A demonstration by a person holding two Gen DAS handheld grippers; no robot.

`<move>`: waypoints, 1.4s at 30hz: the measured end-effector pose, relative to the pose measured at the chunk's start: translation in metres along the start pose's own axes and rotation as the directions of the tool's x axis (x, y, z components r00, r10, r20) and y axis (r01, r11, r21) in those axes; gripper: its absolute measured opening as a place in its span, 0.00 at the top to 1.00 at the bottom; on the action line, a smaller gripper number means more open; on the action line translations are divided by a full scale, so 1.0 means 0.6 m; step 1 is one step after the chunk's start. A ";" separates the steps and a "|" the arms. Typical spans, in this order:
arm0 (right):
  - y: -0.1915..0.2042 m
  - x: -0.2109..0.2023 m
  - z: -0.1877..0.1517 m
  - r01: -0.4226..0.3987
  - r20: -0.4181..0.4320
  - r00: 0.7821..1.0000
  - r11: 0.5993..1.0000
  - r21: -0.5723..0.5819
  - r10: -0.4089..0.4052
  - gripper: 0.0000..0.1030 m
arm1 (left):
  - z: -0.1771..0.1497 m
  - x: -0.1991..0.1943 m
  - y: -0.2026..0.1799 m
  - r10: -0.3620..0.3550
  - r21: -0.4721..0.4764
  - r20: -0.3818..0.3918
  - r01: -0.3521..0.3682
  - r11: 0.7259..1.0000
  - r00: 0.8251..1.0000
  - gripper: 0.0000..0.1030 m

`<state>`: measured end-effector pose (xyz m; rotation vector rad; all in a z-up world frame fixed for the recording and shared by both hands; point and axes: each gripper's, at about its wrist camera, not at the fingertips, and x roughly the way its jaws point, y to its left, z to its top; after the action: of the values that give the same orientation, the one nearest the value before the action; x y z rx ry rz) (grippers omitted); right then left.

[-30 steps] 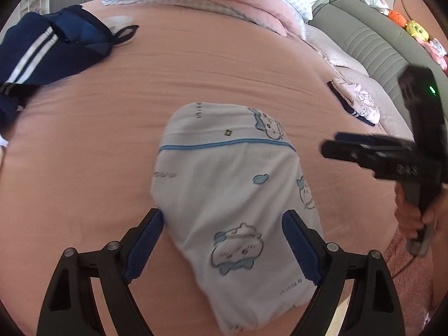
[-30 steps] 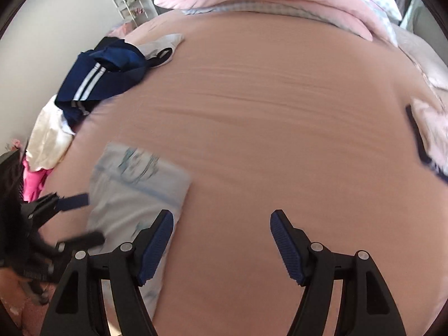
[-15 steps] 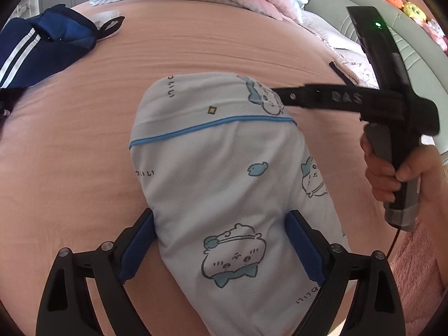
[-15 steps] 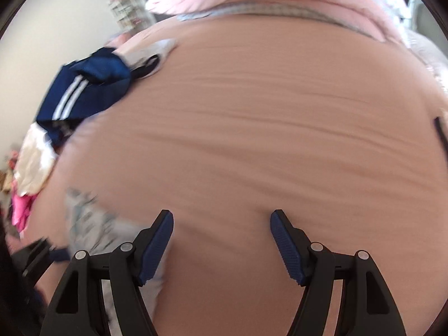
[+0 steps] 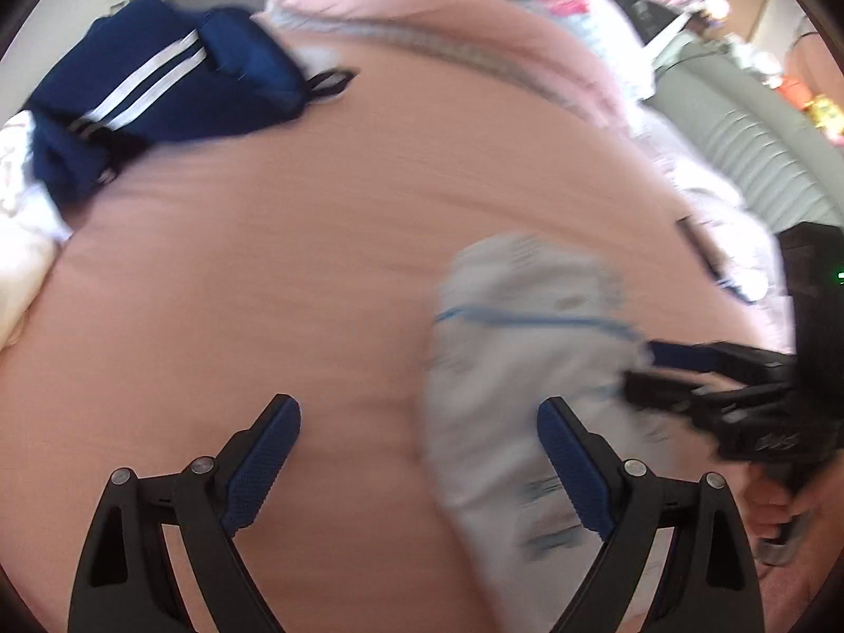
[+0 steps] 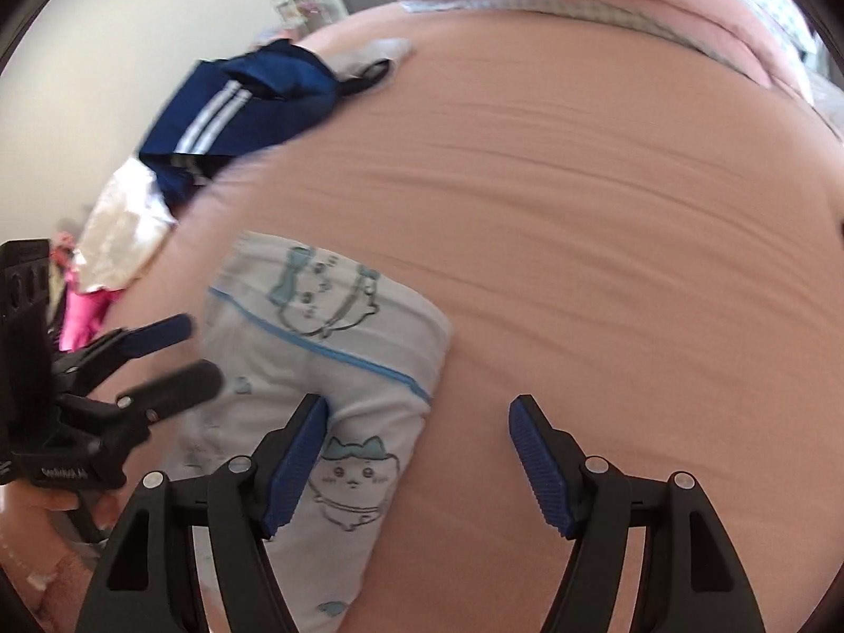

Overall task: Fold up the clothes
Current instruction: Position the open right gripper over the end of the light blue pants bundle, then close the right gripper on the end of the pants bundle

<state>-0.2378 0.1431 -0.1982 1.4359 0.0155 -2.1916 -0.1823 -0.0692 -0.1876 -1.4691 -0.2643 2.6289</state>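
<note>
A folded white garment with cartoon prints and a thin blue stripe point(image 5: 527, 369) lies on the pink bed sheet point(image 5: 316, 264). In the left wrist view, which is blurred, my left gripper point(image 5: 416, 464) stands open over bare sheet, with the garment by its right finger. My right gripper point(image 5: 641, 369) reaches in from the right, its tips at the garment's edge. In the right wrist view the garment point(image 6: 337, 327) sits left of centre. My right gripper point(image 6: 416, 464) is open, its left finger over the cloth. My left gripper point(image 6: 195, 356) is open just left of the garment, held by a hand.
A navy garment with white stripes point(image 5: 158, 89) lies at the bed's far left, with white clothing point(image 6: 126, 221) beside it. A pink duvet point(image 5: 475, 16) runs along the far edge. Another white garment point(image 5: 738, 253) lies at the right, before a grey sofa point(image 5: 754, 158).
My left gripper has swung left off the white garment, which was between its fingers. My right gripper has dropped back beside the garment from the right.
</note>
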 end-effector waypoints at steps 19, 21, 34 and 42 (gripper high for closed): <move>0.064 -0.037 -0.116 0.083 0.008 0.996 0.997 -0.003 -0.083 0.30 | -0.066 -0.051 0.009 0.071 0.068 -0.081 -0.066 0.996 0.994 0.10; 0.063 -0.046 -0.134 0.094 0.000 0.996 0.996 -0.002 -0.094 0.29 | -0.073 -0.059 0.012 0.091 0.083 -0.091 -0.083 0.993 0.992 0.10; 0.026 -0.092 -0.169 -0.066 0.074 0.996 0.980 0.187 0.053 0.29 | -0.076 -0.122 0.106 -0.161 -0.195 0.037 0.165 0.967 0.986 0.11; 0.028 -0.027 -0.115 -0.178 0.084 0.983 0.961 0.212 0.164 0.30 | -0.077 -0.080 0.084 -0.245 -0.307 0.088 0.260 0.915 0.965 0.12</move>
<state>-0.1671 0.1548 -0.2100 1.4200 -0.3709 -2.1477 -0.1188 -0.1230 -0.1822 -1.3436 -0.8573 2.4952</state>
